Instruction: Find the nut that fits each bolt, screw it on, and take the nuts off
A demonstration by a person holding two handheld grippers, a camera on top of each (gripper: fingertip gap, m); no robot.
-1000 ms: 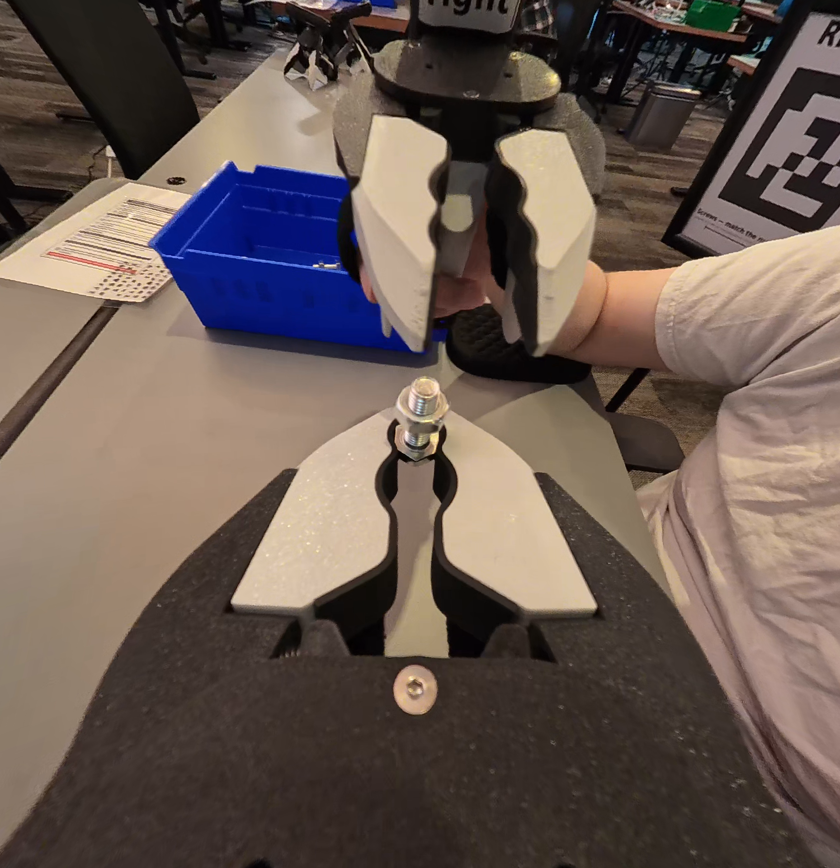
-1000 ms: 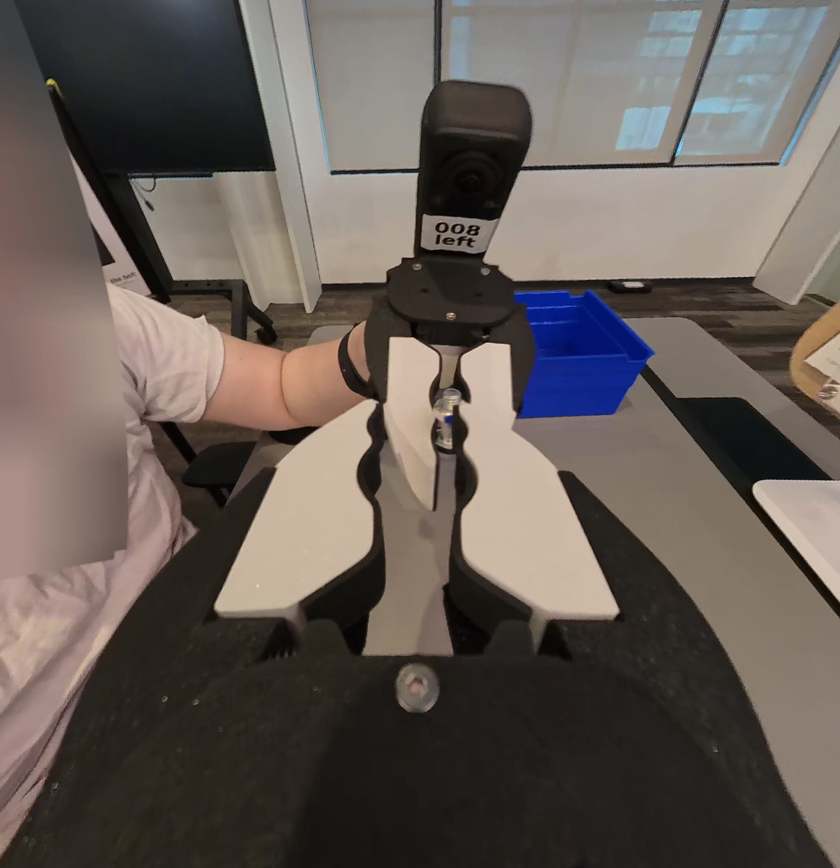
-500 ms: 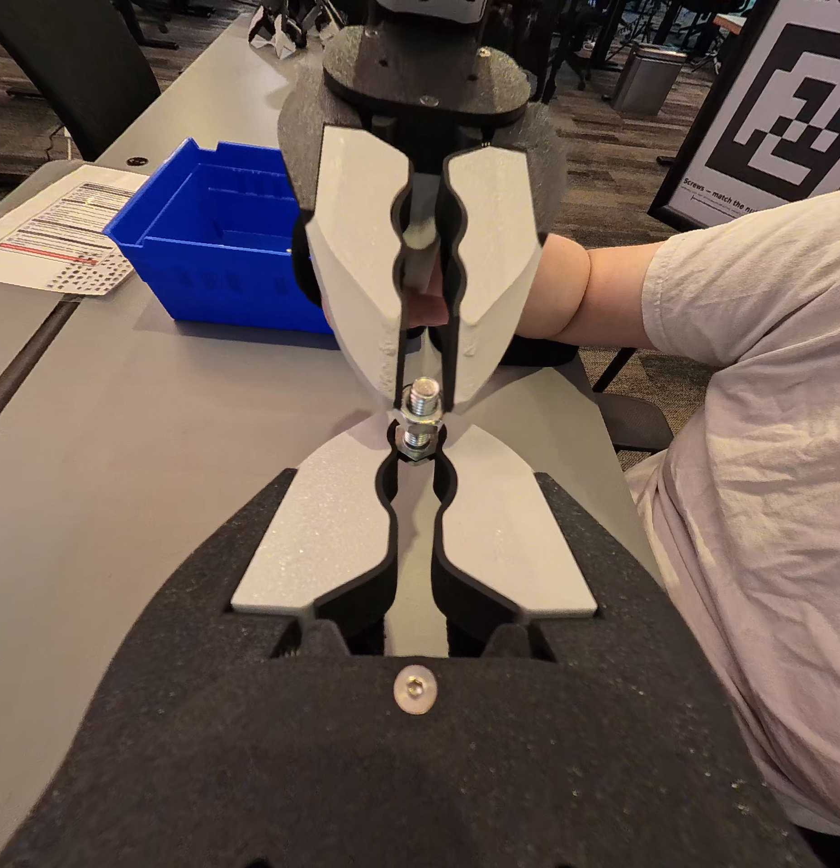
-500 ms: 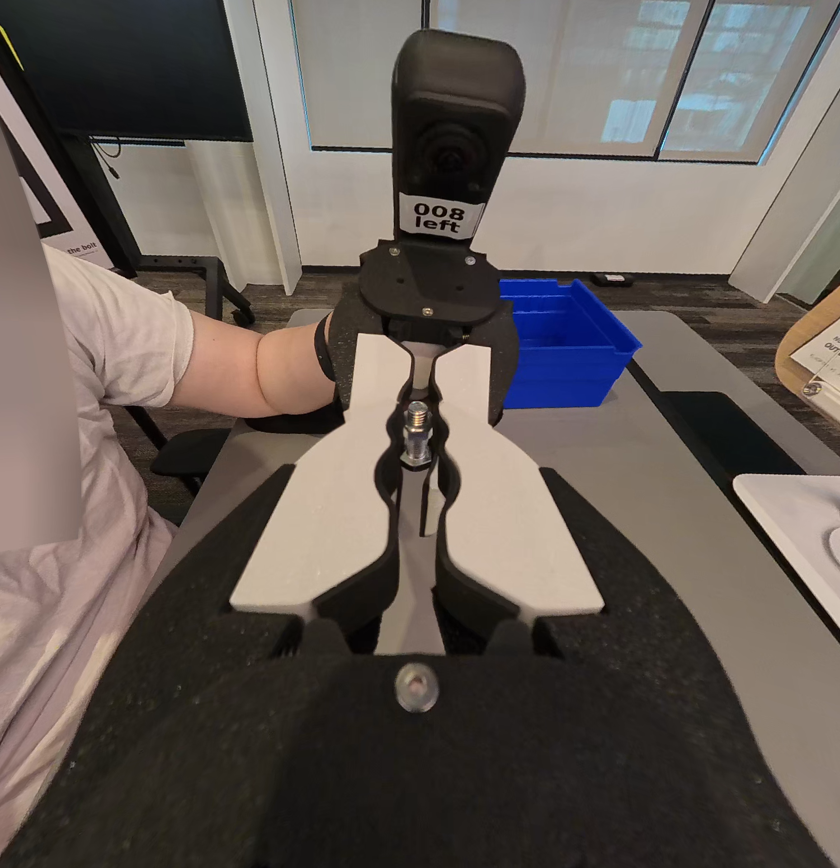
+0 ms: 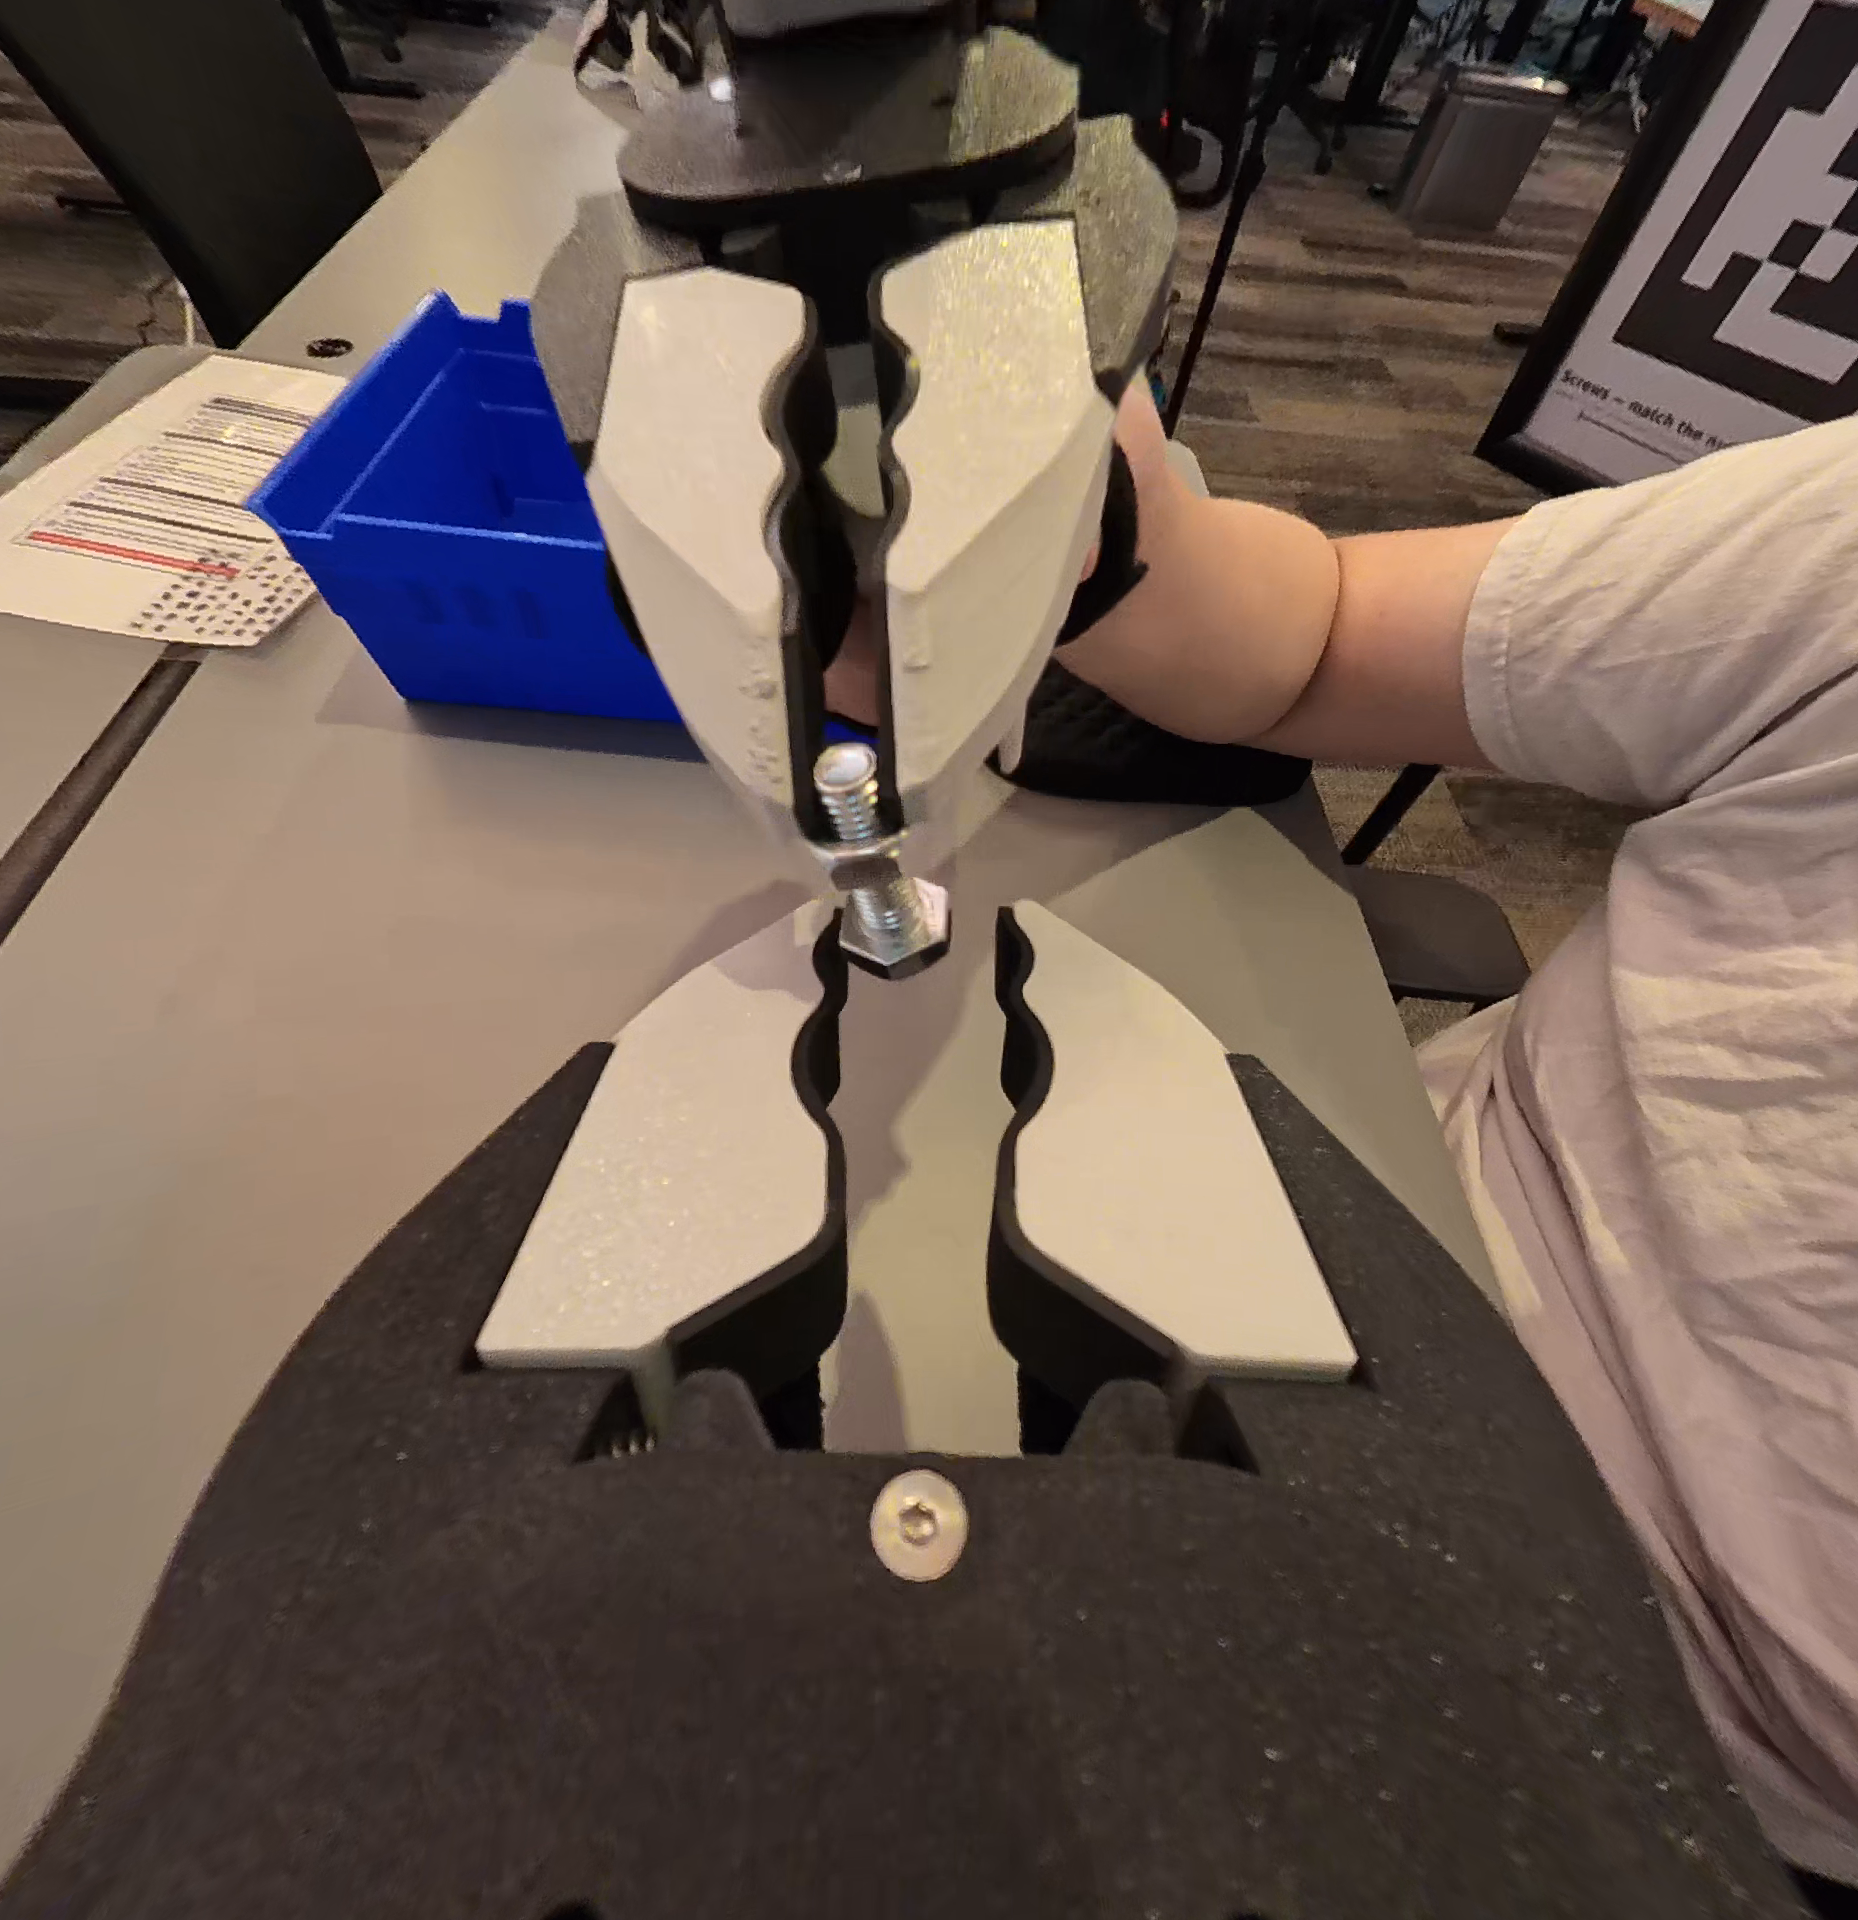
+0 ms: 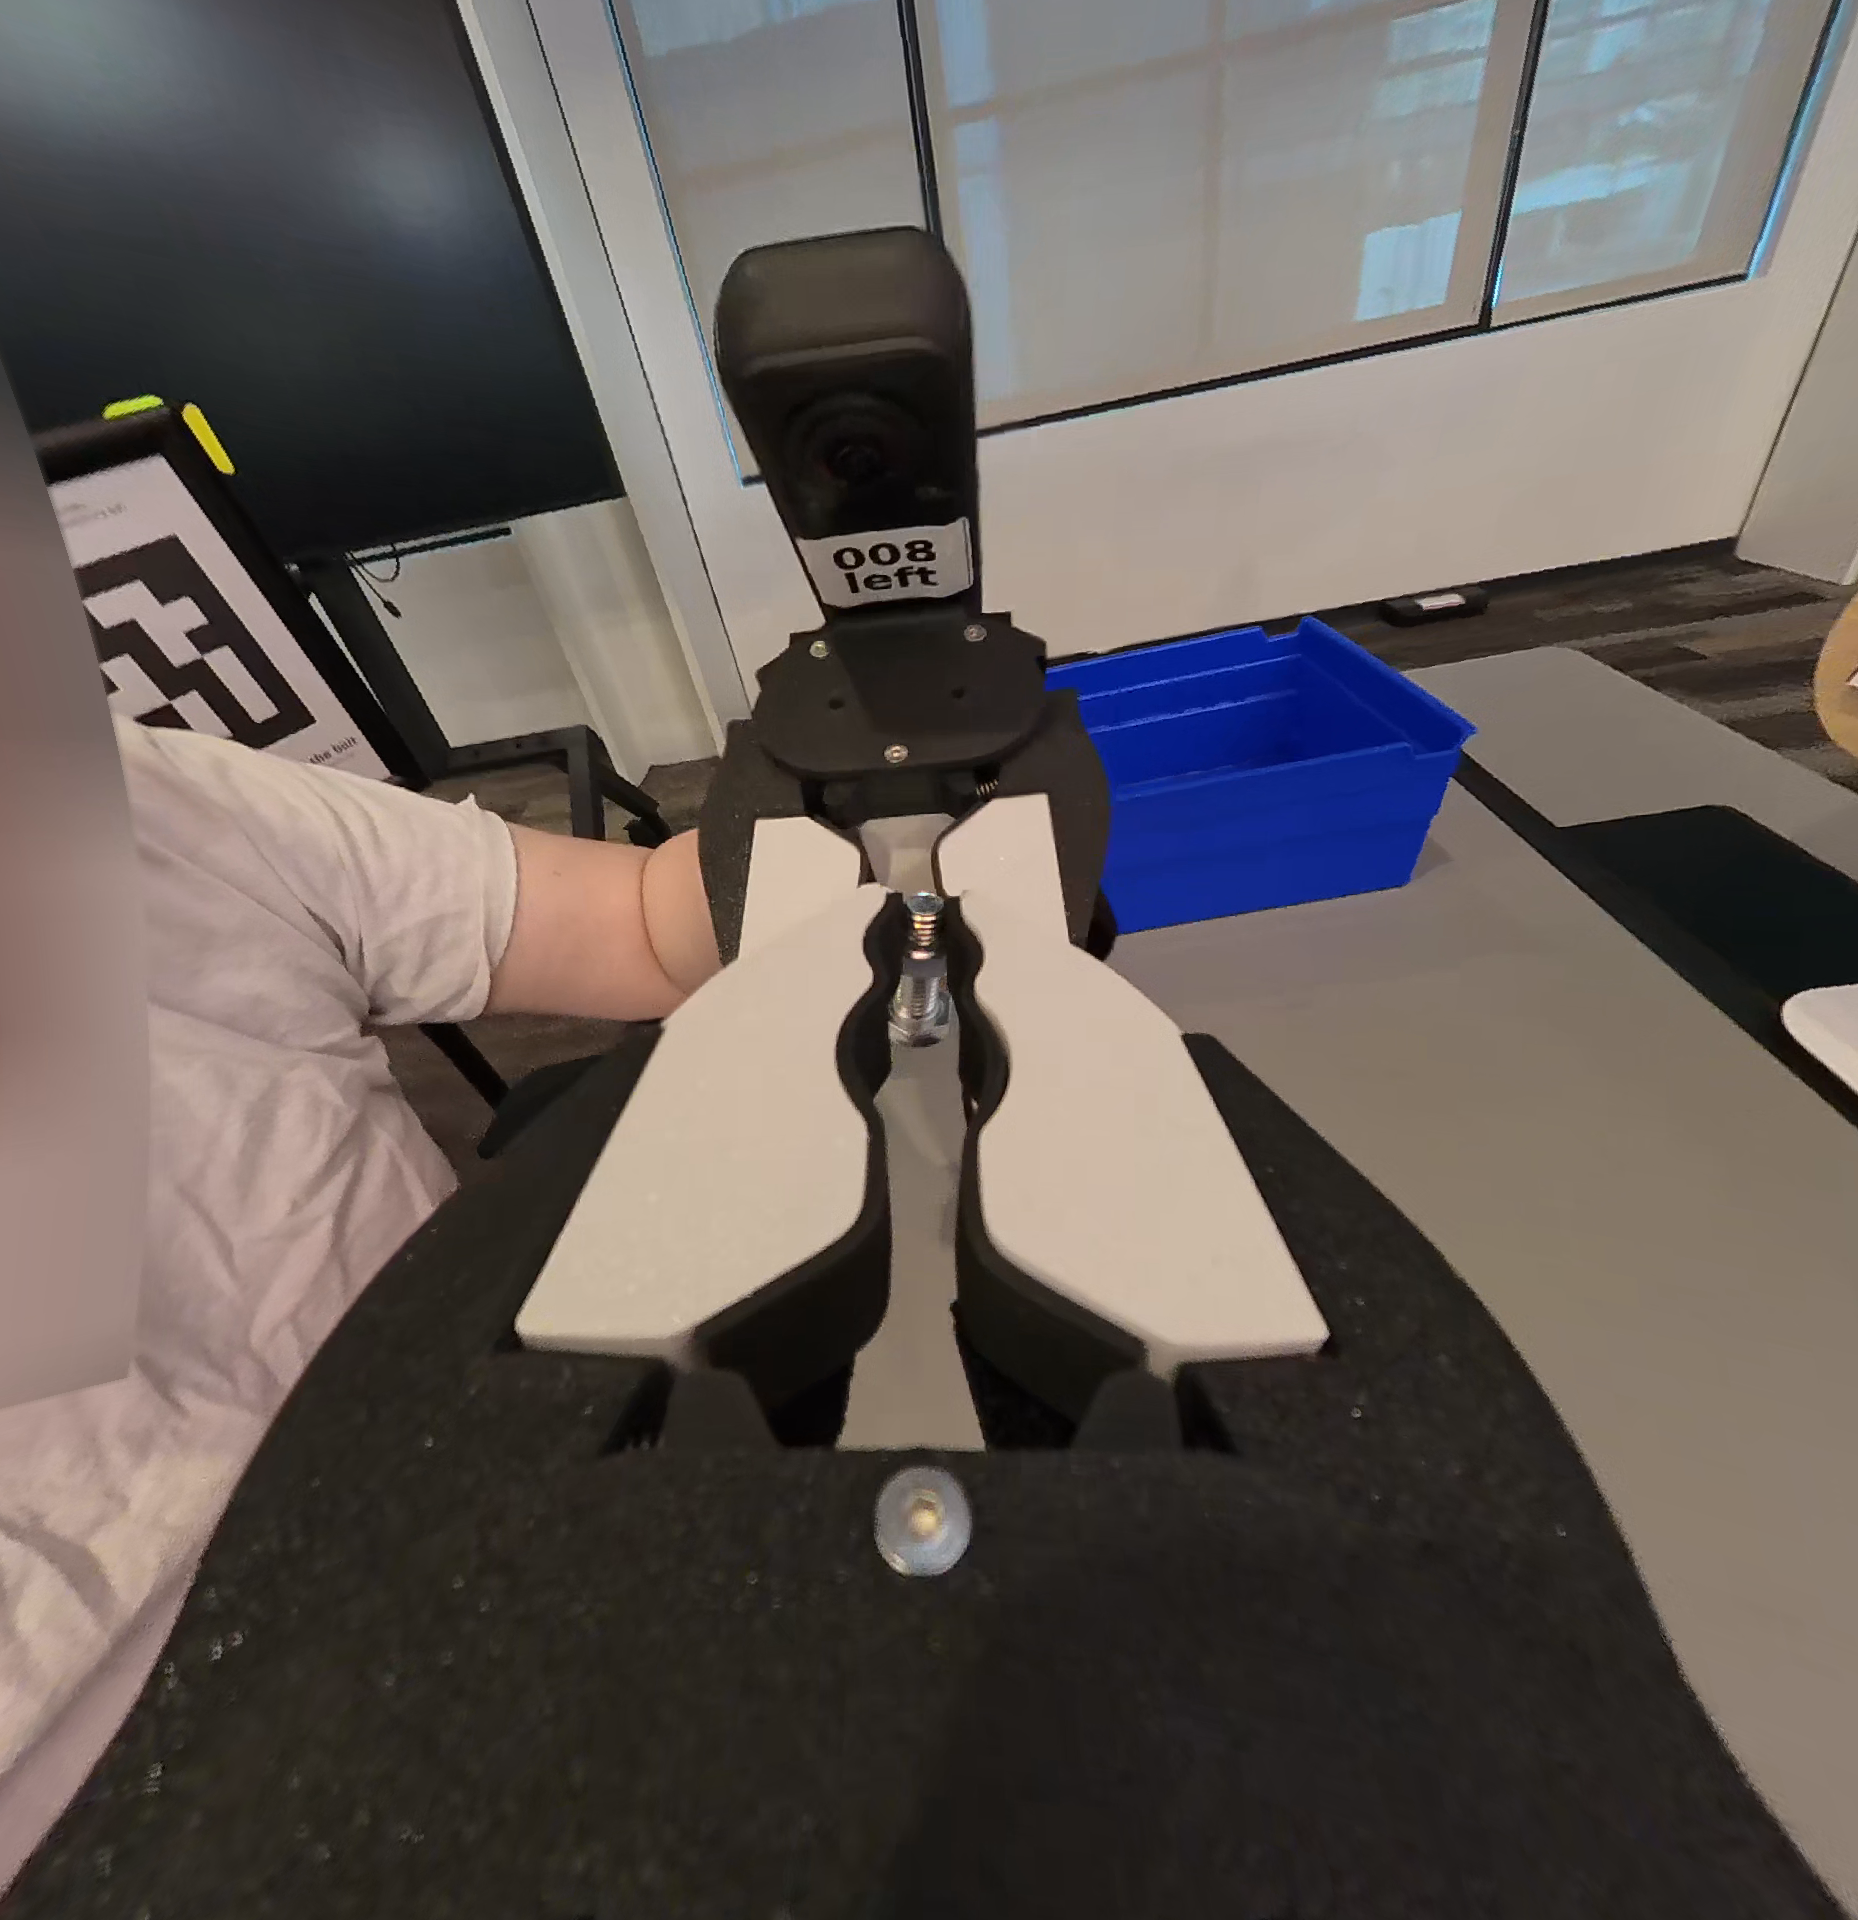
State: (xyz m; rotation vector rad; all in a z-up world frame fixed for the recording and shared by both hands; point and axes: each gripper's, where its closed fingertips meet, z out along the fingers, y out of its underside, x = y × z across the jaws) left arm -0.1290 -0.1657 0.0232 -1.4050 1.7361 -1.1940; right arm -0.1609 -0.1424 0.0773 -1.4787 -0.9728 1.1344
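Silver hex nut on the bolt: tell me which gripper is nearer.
Right. The right gripper pinches the silver hex nut at its fingertips; the left gripper stands open around the steel bolt's head just below.

There were two hand-held grippers, the left hand-held gripper (image 5: 914, 920) and the right hand-held gripper (image 5: 847, 831). One bolt (image 5: 875, 894) carried one nut (image 5: 860, 854). One blue bin (image 5: 457, 582) and one printed sheet (image 5: 146, 509) lay on the tabletop (image 5: 385, 883).

Blue bin (image 5: 457, 582) (open-topped) beside printed sheet (image 5: 146, 509) on grey table (image 5: 281, 987).
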